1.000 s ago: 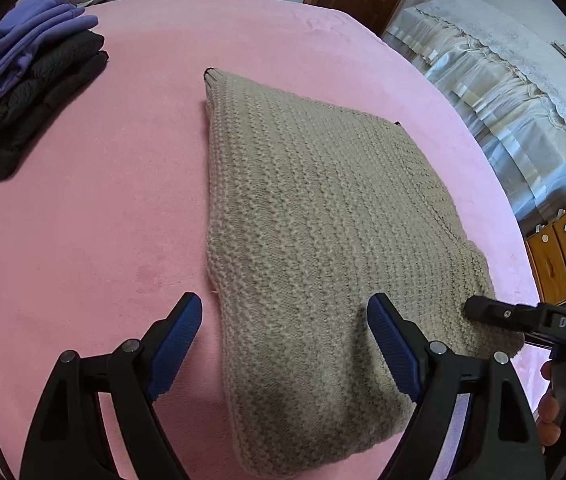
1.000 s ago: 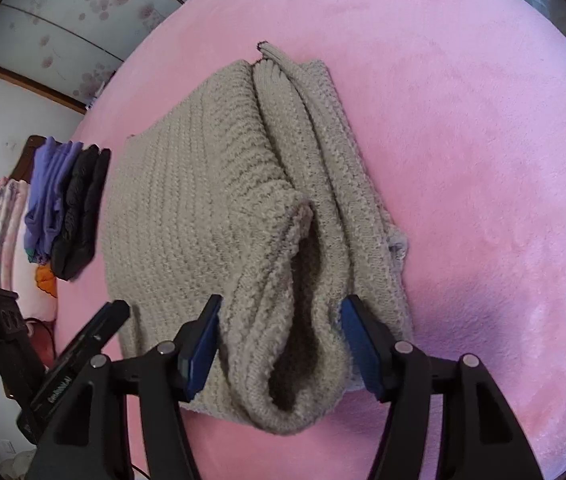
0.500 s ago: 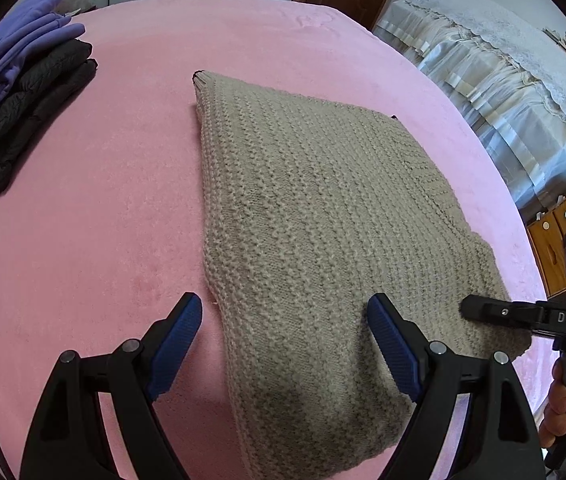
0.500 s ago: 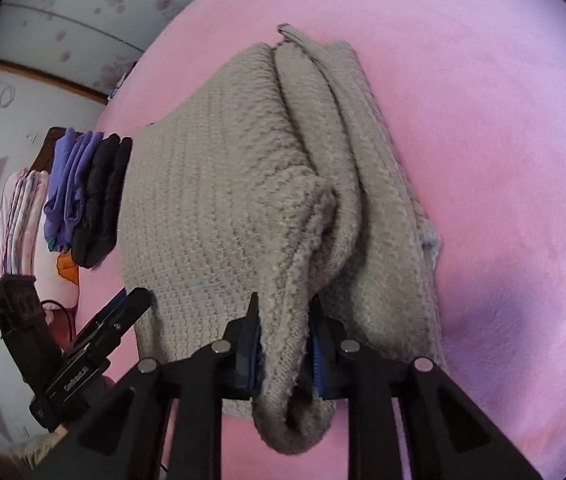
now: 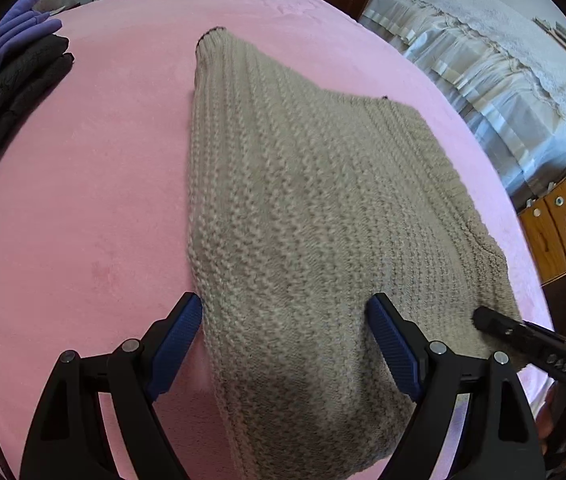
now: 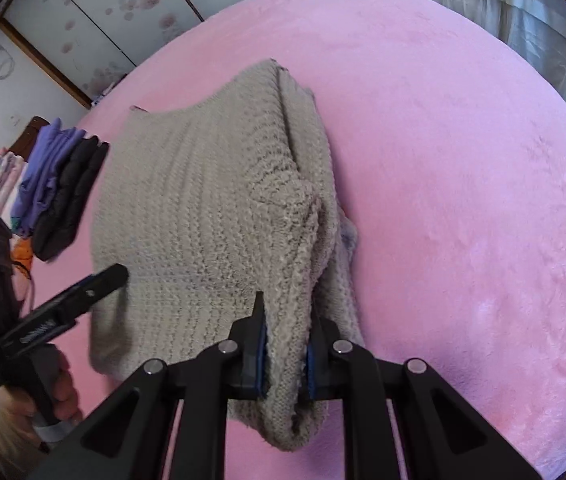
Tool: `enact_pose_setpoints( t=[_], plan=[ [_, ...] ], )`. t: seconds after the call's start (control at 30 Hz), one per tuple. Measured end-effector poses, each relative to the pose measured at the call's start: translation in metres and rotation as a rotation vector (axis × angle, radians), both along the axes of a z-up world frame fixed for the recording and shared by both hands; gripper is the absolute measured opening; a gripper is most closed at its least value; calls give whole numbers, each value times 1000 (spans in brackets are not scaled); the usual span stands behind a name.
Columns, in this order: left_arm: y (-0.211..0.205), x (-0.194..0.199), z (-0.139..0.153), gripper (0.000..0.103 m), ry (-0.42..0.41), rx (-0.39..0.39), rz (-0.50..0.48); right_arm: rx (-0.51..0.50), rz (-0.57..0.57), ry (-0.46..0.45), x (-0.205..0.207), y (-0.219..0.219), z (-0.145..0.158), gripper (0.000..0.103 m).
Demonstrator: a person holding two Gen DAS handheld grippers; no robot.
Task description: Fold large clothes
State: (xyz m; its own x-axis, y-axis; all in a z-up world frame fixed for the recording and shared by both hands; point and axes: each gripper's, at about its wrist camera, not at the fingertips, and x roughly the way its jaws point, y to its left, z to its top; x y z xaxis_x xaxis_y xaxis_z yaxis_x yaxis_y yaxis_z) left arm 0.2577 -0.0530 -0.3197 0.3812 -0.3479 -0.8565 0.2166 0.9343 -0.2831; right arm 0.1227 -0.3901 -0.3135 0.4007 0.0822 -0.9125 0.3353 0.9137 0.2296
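in the right wrist view our right gripper (image 6: 285,354), at the bottom centre of the frame, pinches a bunched fold of the beige knit sweater (image 6: 203,208), which lies folded across the middle of the pink blanket (image 6: 463,160). in the left wrist view our left gripper (image 5: 285,336) stands spread wide at the bottom of the frame, its blue pads (image 5: 177,336) on either side of the sweater's near edge without clamping it. a stack of purple and black clothes (image 5: 7,80) sits at the upper left, well apart from the sweater.
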Motion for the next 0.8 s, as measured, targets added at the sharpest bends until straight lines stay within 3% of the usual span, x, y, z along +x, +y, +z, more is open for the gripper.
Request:
enact_pose_setpoints(
  t=[0.2,0.27,0.37,0.5,0.57,0.8],
  plan=[
    [6,5,-12,84,44,11,-12,-50,8,45,15,15,-17,23],
    [10,6,-4,84,46,5,-28,-58,19,49,18,16,-6,32],
    [18,10,13,84,28,-33,-36,-57,41,-12,22,12,25,37],
    [31,33,31,84,-8,-58,-22,-3,40,-56,52,-8,43,40],
    [35,51,33,84,-8,-47,-1,31,32,-60,73,-21,41,40],
    [40,114,32,84,26,-136,75,77,13,-45,147,-57,9,42]
  ],
)
